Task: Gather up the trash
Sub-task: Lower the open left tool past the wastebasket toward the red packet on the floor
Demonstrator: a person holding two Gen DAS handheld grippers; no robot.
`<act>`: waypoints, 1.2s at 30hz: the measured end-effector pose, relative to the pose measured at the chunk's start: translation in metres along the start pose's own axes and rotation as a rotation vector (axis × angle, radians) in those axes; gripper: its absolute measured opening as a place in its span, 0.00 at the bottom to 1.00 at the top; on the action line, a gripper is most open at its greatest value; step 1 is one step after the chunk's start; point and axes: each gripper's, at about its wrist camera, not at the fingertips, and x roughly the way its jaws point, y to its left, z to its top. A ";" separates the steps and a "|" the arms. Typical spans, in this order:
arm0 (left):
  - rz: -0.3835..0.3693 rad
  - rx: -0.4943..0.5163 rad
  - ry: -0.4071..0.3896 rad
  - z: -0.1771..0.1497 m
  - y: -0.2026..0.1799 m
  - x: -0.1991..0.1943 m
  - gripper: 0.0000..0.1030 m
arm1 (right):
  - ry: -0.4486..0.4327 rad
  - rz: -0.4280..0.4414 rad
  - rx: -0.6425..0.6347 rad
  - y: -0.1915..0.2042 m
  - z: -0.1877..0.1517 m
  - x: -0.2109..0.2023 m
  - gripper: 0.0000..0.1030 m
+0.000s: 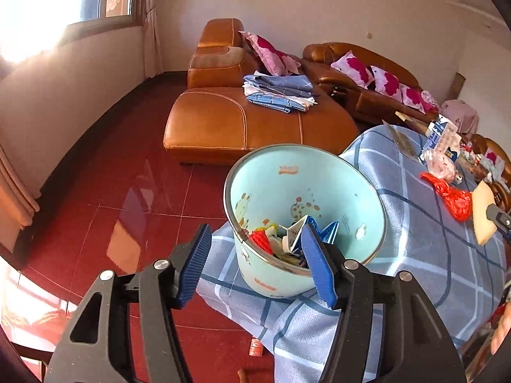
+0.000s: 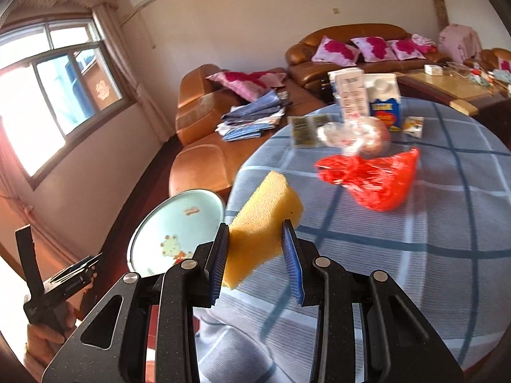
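Observation:
A light-blue trash bin (image 1: 306,191) with cartoon prints is tilted against the edge of the table, with several scraps inside. My left gripper (image 1: 255,239) straddles the bin's near rim: its right finger is inside the bin, its left finger outside. My right gripper (image 2: 255,233) is shut on a yellow sponge (image 2: 262,217) above the blue checked tablecloth (image 2: 415,239). A red plastic bag (image 2: 373,178) and a clear crumpled wrapper (image 2: 354,137) lie on the table ahead of the sponge. The sponge (image 1: 484,214) and red bag (image 1: 453,198) also show in the left wrist view. The bin (image 2: 179,223) shows at lower left in the right wrist view.
Cartons (image 2: 367,102) and small packets (image 2: 306,127) stand at the table's far side. An orange leather sofa (image 1: 242,121) with folded cloths (image 1: 281,92) and pink pillows stands behind. The floor (image 1: 111,191) is red tile. A wooden side table (image 2: 447,86) is at far right.

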 end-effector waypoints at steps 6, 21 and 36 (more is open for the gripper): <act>0.003 0.012 -0.008 0.005 -0.005 0.006 0.57 | 0.023 0.037 -0.041 0.023 0.003 0.015 0.33; 0.051 -0.004 0.045 -0.003 0.025 0.023 0.57 | 0.085 0.069 -0.089 0.049 0.001 0.042 0.33; 0.159 0.157 0.254 -0.074 0.098 0.086 0.57 | 0.154 0.044 -0.136 0.068 -0.002 0.077 0.33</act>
